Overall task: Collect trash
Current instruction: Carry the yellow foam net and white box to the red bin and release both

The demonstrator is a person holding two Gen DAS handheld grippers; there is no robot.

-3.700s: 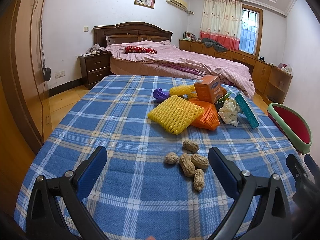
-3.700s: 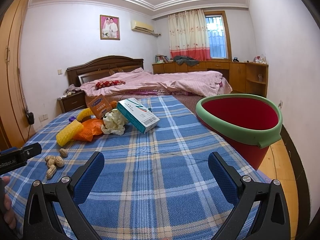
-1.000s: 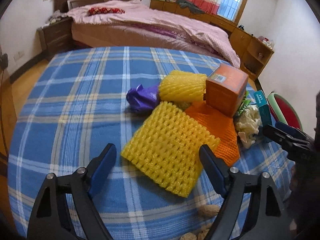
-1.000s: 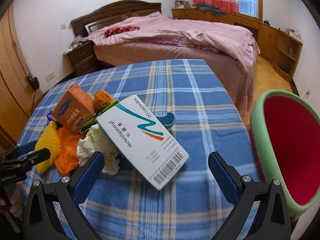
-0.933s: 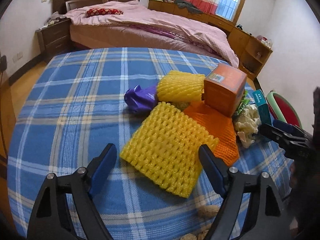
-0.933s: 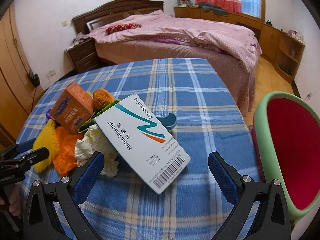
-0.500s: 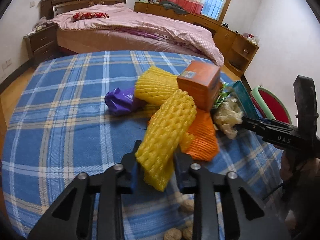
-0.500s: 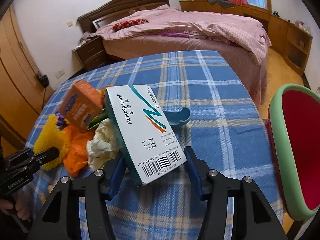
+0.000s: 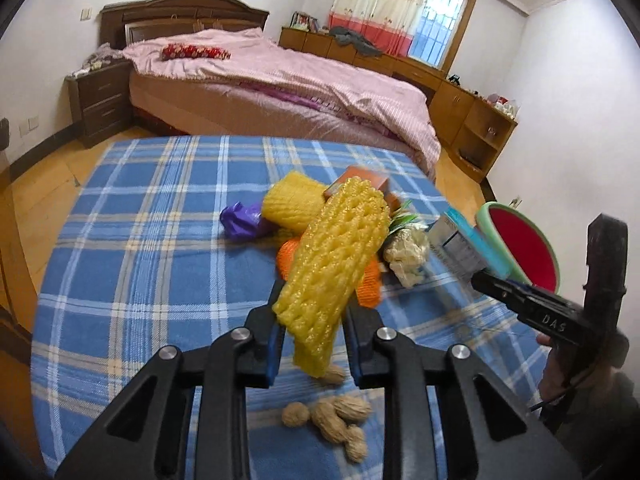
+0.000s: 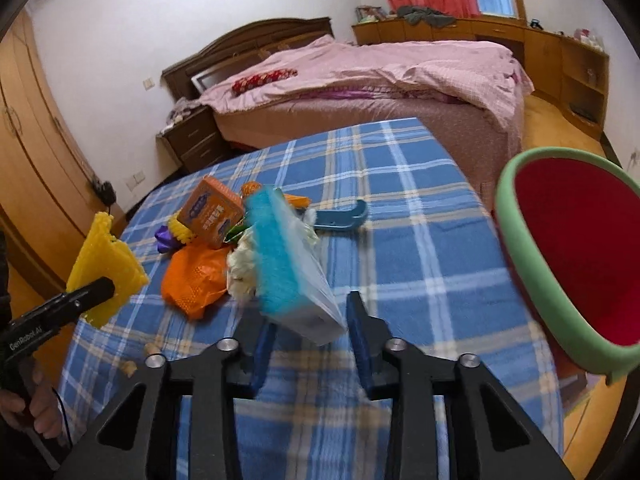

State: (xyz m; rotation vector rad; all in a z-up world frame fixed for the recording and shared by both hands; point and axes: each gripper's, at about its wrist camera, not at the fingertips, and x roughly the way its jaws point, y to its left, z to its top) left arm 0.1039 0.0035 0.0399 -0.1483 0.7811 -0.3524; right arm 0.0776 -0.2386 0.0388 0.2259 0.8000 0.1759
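Note:
My left gripper (image 9: pixel 313 320) is shut on a yellow foam fruit net (image 9: pixel 335 256) and holds it above the blue plaid table (image 9: pixel 160 240). My right gripper (image 10: pixel 308 332) is shut on a white and teal medicine box (image 10: pixel 286 264), lifted and tilted. The red bin with a green rim (image 10: pixel 576 264) stands at the table's right edge. On the table lie an orange box (image 10: pixel 212 212), an orange foam net (image 10: pixel 192 276), a second yellow net (image 9: pixel 292 200), a purple wrapper (image 9: pixel 242 220), crumpled white paper (image 9: pixel 406 254) and a teal clip (image 10: pixel 344 216).
Several peanuts (image 9: pixel 332 416) lie near the table's front edge below the left gripper. A bed (image 9: pixel 280 76) with pink bedding, a nightstand (image 9: pixel 100 100) and wooden cabinets (image 9: pixel 472 116) stand behind the table. A wardrobe (image 10: pixel 32 152) is at the left.
Both grippers closed from open onto their items. The left lifted the yellow foam net off the pile; the right raised and tilted the medicine box toward the bin side.

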